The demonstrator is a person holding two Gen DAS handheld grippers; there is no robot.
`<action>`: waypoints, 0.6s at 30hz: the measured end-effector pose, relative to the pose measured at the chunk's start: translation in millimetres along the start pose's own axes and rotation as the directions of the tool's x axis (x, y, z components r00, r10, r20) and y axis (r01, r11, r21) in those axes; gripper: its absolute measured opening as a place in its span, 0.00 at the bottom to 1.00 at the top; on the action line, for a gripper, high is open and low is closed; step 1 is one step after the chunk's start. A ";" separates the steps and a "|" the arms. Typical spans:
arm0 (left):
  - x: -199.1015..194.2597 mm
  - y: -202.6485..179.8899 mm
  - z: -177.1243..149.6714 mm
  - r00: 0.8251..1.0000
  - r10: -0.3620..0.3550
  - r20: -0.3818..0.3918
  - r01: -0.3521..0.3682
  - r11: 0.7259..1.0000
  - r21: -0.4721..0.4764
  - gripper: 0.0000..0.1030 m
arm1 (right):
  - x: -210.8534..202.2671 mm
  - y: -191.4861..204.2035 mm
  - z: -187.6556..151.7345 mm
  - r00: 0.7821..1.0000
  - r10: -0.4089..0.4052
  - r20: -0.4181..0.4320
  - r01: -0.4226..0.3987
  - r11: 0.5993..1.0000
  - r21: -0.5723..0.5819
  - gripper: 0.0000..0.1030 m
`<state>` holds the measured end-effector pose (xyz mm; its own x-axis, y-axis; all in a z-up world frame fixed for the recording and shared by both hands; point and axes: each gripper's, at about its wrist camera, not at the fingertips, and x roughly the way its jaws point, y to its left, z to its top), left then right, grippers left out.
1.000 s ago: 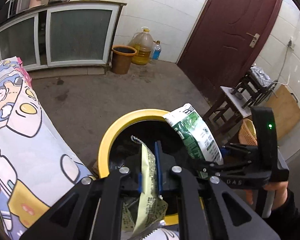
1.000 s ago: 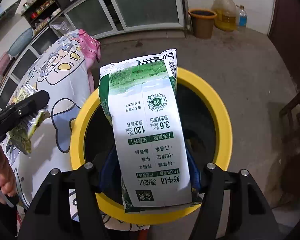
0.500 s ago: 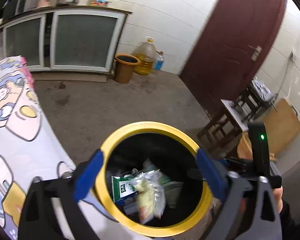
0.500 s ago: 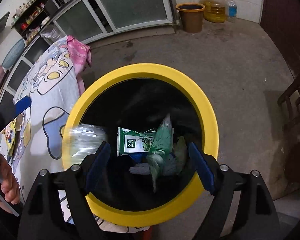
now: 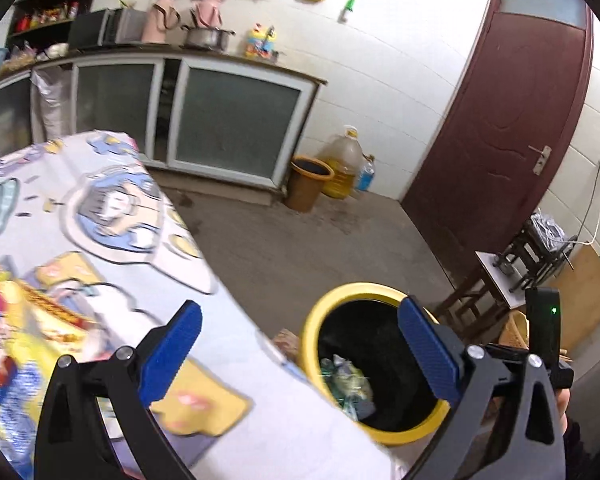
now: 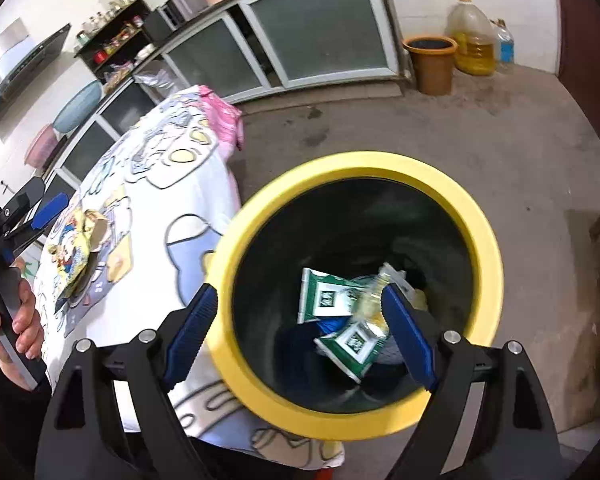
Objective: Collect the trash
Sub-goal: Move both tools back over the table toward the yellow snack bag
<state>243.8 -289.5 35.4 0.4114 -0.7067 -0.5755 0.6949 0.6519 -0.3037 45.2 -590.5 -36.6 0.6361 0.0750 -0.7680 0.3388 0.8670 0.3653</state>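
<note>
Here the right claw [image 6: 298, 330] hangs released, its blue pads spread wide and nothing between them, directly above the yellow-rimmed trash bin [image 6: 480, 236]. Below it, at the bin's dark bottom, lie two green-and-white milk packets [image 6: 328, 296] and a pale crumpled wrapper [image 6: 374, 300], partly blurred. Just left of this claw, the bin's rim sits against the edge of the table [image 6: 204, 184], which wears a cartoon-printed cloth. Farther left on that cloth lies a yellow snack bag [image 6: 74, 256], flat and torn at its top, near the left claw [image 6: 50, 206] seen at the frame's edge.

In the left wrist view, the left claw [image 5: 300, 354] is likewise released and holds nothing. It hovers over the table's edge [image 5: 260, 360], with the snack bag [image 5: 16, 344] blurred beneath its left finger and the bin [image 5: 320, 316] beyond its right finger, on the floor.
</note>
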 end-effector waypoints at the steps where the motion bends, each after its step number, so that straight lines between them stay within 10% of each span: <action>1: -8.4 8.3 -0.6 1.000 0.011 0.008 -0.011 1.000 -0.005 0.92 | 0.0 5.3 0.5 1.000 0.003 0.002 -0.003 1.000 -0.010 0.78; 18: -161.7 162.7 -68.2 0.947 0.320 0.029 -0.318 0.947 -0.051 0.92 | 42.5 148.5 15.0 0.985 0.167 -0.051 -0.174 0.953 -0.248 0.78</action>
<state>250.1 -50.5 27.2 0.6287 -0.4689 -0.6203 0.4970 0.8559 -0.1433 132.9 -466.0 -7.0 0.6478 0.2433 -0.7219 0.0403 0.9353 0.3515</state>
